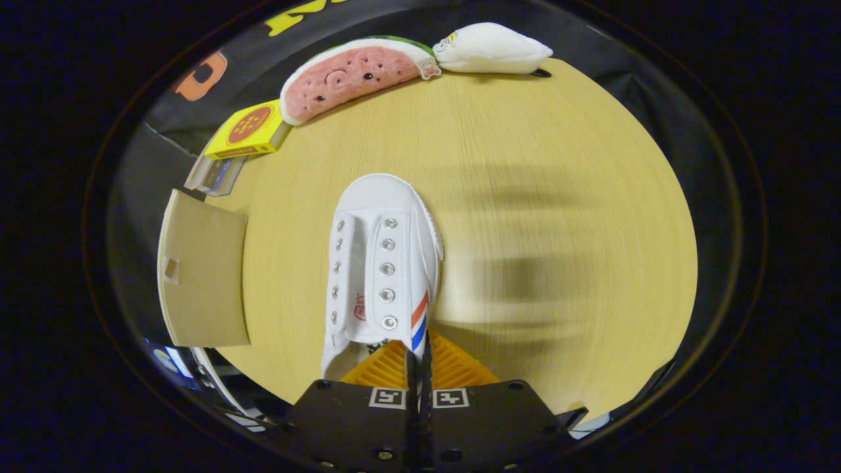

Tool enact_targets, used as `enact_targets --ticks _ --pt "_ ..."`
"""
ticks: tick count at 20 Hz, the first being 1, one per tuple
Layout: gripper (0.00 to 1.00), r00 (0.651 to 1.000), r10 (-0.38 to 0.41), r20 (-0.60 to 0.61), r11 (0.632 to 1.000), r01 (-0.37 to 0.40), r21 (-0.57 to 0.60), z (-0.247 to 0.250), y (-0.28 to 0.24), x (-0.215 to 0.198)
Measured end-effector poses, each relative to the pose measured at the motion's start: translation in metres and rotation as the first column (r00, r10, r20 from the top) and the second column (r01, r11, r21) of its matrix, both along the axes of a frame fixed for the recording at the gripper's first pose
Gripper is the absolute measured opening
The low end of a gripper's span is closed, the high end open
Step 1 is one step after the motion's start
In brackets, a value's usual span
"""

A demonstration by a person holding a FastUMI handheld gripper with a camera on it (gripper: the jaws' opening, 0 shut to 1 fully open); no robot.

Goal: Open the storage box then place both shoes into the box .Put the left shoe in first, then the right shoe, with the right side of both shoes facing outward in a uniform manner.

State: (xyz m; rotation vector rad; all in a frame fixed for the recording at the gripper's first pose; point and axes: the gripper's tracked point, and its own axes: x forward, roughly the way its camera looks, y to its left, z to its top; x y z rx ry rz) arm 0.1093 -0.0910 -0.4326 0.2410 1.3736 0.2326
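Note:
A white canvas shoe (pixel 381 263) with metal eyelets and a red and blue stripe on its side hangs above the wooden table (pixel 558 197), toe pointing away from me. My gripper (pixel 418 358) is shut on the shoe's collar edge, one finger inside the opening and one outside on the striped side. The shoe casts a blurred shadow on the table to its right. A tan flap of the storage box (pixel 204 269) with a small square cutout sits off to the left of the shoe.
A yellow box (pixel 250 130) lies at the far left of the table with a clear case beside it. A watermelon-slice plush (pixel 355 73) and a white plush (pixel 489 49) rest along the far edge.

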Motion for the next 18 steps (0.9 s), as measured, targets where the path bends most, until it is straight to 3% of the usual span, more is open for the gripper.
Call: enact_targets --ticks 8,18 --pt "0.0 0.996 -0.089 0.009 0.985 0.087 0.152 0.061 0.045 -0.015" --pt "0.0 0.988 -0.023 0.151 0.982 -0.006 0.189 0.189 0.157 -0.028"
